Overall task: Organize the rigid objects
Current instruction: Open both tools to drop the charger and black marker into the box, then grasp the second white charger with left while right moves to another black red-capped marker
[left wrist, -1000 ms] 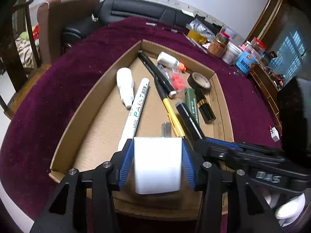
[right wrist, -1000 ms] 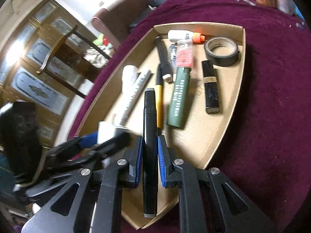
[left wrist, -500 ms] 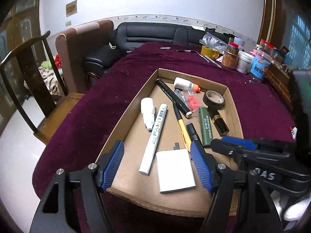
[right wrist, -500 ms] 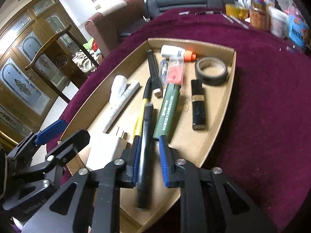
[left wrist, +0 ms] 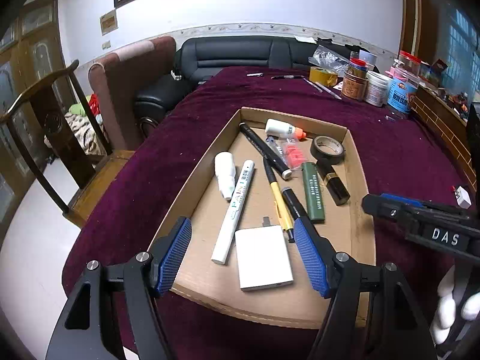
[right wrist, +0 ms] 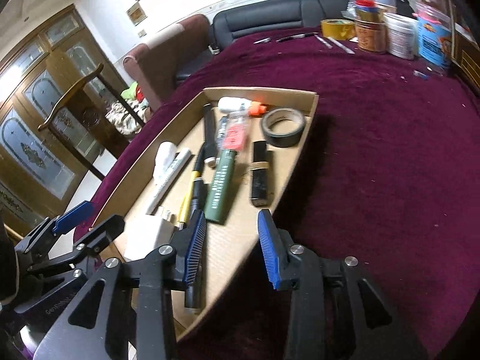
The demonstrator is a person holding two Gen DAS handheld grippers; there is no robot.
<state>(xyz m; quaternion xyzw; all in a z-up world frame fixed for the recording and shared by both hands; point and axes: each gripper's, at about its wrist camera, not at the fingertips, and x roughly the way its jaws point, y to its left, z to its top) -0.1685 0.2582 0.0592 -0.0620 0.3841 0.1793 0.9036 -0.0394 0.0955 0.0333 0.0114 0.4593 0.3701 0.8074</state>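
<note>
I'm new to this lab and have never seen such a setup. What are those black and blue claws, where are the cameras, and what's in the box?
They are two hand-held grippers, each carrying a wide-angle camera that looks along its blue fingers. One picture comes from the left gripper, the other from the right gripper. Both are open and hold nothing. Below them a cardboard tray sits on a purple tablecloth. In it lie a white charger, a white paint marker, a black pen, a green lighter and a tape roll.

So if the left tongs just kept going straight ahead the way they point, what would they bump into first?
Most likely the white charger block, lying flat in the cardboard tray right between the open left tongs. Depth is hard to judge, so they might pass above it and meet the tray floor beyond.
</note>
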